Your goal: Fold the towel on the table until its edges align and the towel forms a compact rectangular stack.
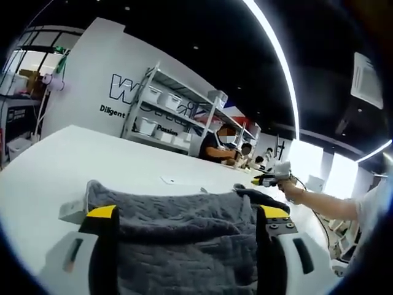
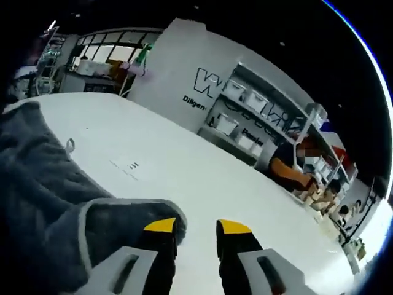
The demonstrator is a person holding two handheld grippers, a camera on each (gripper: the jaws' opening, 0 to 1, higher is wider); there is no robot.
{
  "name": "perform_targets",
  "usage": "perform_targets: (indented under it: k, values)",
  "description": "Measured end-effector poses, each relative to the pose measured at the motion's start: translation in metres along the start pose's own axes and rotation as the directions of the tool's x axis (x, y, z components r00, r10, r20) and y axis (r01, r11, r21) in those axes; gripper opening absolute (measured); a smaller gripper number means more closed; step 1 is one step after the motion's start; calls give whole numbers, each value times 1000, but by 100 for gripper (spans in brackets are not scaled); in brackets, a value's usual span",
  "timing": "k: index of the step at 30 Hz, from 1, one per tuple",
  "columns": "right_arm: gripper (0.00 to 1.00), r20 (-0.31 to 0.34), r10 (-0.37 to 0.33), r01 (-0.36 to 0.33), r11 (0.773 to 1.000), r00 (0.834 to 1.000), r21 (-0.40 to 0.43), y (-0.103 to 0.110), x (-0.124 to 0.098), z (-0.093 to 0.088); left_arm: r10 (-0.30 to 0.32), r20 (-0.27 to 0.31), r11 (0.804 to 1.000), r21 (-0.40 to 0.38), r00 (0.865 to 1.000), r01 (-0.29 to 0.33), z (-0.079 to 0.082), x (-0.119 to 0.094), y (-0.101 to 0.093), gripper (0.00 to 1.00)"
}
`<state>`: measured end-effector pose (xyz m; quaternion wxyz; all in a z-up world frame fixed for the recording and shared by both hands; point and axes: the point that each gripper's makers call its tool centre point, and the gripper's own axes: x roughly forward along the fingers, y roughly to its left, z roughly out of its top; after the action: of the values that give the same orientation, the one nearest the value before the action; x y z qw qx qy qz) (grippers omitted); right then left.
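While one grey towel (image 1: 184, 239) lies bunched on the white table (image 1: 80, 160), the left gripper (image 1: 187, 215) has its two yellow-tipped jaws spread wide on either side of the cloth, which fills the gap between them; whether the jaws press the fabric cannot be told. In the left gripper view a person's hand (image 1: 288, 187) at the right holds the other gripper (image 1: 267, 180) just past the towel's far corner. In the right gripper view the right gripper (image 2: 196, 228) shows two yellow-tipped jaws with a narrow gap of bare table between them, open, and the towel's hemmed corner (image 2: 123, 215) sits beside the left jaw; whether it touches cannot be told. Behind the table stands one white shelf rack (image 1: 178, 117) carrying several bins, against a white wall (image 1: 92, 80) with dark lettering. Several seated people (image 1: 218, 144) sit beyond the table's far edge.
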<state>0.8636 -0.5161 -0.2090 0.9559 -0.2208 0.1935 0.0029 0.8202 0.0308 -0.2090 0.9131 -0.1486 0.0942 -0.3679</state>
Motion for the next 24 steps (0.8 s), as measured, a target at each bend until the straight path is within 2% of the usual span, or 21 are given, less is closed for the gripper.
perform_targets:
  k: [4, 7, 10, 13, 14, 16, 19, 20, 21, 22, 24]
  values:
    - [36, 44, 88, -88, 996, 995, -7, 22, -33, 10, -9, 3, 1000, 1, 1000, 9, 1, 0, -3, 97]
    - [38, 66, 139, -141, 990, 988, 14, 35, -57, 7, -19, 7, 1000, 6, 1000, 18, 2, 0, -6, 97]
    - [38, 116, 183, -196, 974, 976, 112, 48, -84, -1, -26, 12, 1000, 3, 1000, 26, 3, 0, -8, 97]
    - [35, 116, 214, -235, 947, 970, 218, 58, -107, -23, -29, 16, 1000, 0, 999, 29, 5, 1, -8, 97]
    - [32, 118, 213, -236, 940, 970, 247, 60, -111, -31, -29, 17, 1000, -2, 999, 30, 5, 1, -8, 97]
    - [29, 110, 223, -244, 936, 969, 255, 65, -115, -46, -32, 16, 1000, -1, 999, 32, 4, 2, -9, 97]
    - [29, 90, 220, -238, 921, 971, 308, 68, -113, -65, -36, 10, 999, 1, 999, 36, 1, 3, -10, 97]
    - [29, 85, 240, -255, 903, 967, 346, 73, -112, -70, -38, 9, 999, 2, 999, 38, 0, 4, -10, 97]
    - [29, 88, 293, -305, 884, 952, 353, 84, -111, -72, -39, 6, 999, 3, 999, 39, -1, 4, -11, 96]
    - [29, 92, 306, -319, 879, 947, 353, 88, -110, -72, -39, 6, 999, 4, 999, 39, -2, 4, -11, 96]
    - [29, 79, 309, -317, 886, 948, 339, 92, -104, -75, -41, 8, 999, 9, 999, 41, -2, 3, -12, 96]
